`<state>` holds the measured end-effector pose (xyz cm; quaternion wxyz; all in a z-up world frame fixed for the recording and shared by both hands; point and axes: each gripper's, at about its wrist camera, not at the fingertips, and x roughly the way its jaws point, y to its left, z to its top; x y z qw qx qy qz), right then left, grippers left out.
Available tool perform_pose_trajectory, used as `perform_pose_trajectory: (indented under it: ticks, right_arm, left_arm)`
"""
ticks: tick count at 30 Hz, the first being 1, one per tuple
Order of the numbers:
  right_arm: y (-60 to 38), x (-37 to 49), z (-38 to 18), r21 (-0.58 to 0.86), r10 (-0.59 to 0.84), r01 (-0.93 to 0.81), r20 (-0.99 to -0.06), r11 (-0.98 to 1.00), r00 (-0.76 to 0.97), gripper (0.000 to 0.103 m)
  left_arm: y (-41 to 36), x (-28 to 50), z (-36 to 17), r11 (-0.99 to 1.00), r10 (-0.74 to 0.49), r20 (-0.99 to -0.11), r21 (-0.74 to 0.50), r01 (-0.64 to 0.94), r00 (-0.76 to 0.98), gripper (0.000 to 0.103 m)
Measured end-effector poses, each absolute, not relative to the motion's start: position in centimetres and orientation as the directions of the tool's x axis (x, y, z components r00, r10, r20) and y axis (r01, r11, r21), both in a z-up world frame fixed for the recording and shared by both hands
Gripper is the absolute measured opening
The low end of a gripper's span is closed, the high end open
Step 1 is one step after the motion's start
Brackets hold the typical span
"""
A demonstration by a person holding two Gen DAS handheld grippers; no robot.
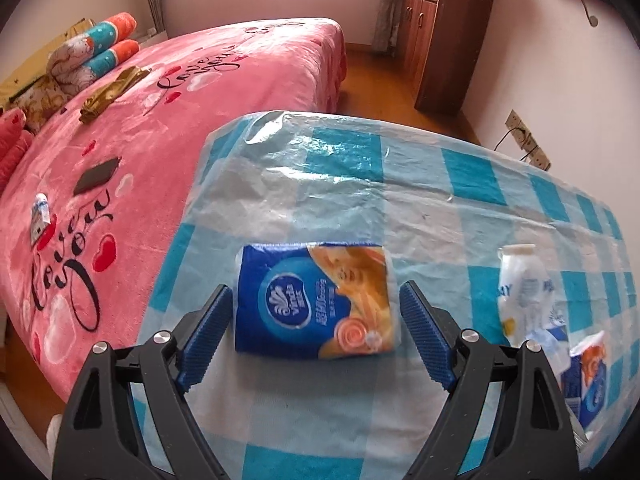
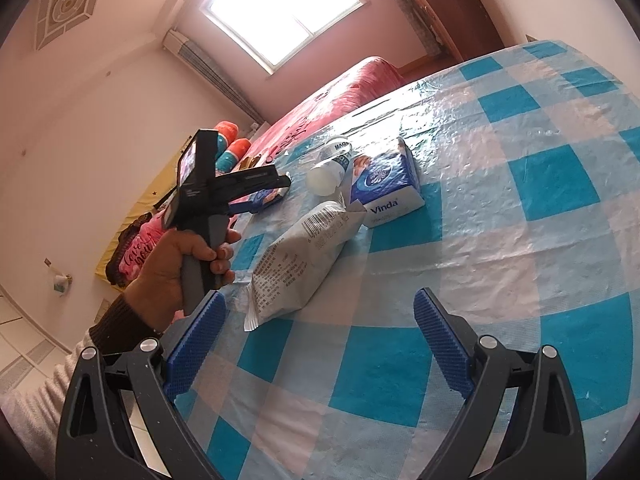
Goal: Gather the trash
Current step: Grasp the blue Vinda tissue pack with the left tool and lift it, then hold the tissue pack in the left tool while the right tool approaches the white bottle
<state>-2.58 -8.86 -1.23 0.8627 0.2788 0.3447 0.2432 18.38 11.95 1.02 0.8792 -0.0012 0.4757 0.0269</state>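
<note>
A blue and orange tissue pack [image 1: 316, 300] lies flat on the checked tablecloth [image 1: 460, 184]. My left gripper [image 1: 316, 290] is open, one pad on each side of that pack, neither pressing on it. From the right wrist view, a hand [image 2: 176, 280] holds the left gripper [image 2: 280, 184] over this small pack [image 2: 266, 198]. A crumpled plastic bottle [image 1: 524, 284] lies to its right, with a second tissue pack [image 1: 588, 380] beyond. My right gripper [image 2: 320, 298] stands open and empty, just short of a white snack bag [image 2: 300, 256]. Behind the bag lie the bottle [image 2: 332, 164] and a larger Vinda pack [image 2: 384, 180].
A bed with a pink blanket [image 1: 180, 92] runs along the table's left side; a dark phone [image 1: 98, 176] and a small carton [image 1: 40, 216] lie on it. A wooden cabinet [image 1: 444, 32] stands at the far wall. Wall sockets [image 1: 528, 140] sit behind the table.
</note>
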Motion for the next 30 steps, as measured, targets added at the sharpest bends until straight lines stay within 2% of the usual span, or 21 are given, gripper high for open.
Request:
perform_pose_trajectory:
  ticks: [2,8,13,17,30]
  right_arm:
    - [-9.1,-2.4,-1.4,0.653,0.613,-0.225,-0.457,0.723,0.644,0.094]
    - [-9.2,-2.7,-1.4,0.653,0.609,-0.223,-0.453,0.724,0.651,0.094]
    - [-9.1,-3.0,-1.3,0.644,0.603,-0.225,-0.456,0.731,0.655,0.094]
    - [-9.9,-3.2,-1.1,0.627,0.576,-0.211,-0.461,0.750,0.675,0.094]
    - [-14.9,-3.5,-1.1,0.607,0.434,-0.063,-0.487,0.792,0.758,0.094]
  left_arm:
    - [11.6,18.4,1.1,0.998,0.063,-0.831,0.047,-0.042,0.552,0.075]
    - [9.4,18.8,1.9,0.999,0.039,-0.825,0.037,-0.014,0.564,0.066]
    - [5.8,19.1,2.6,0.996,-0.034,-0.823,0.022,0.091,0.567,0.066]
    - [2.0,18.0,1.6,0.972,-0.077,-0.848,0.054,0.230,0.524,0.065]
    - [-5.1,7.1,1.7,0.853,-0.300,-0.861,-0.050,0.520,0.410,0.065]
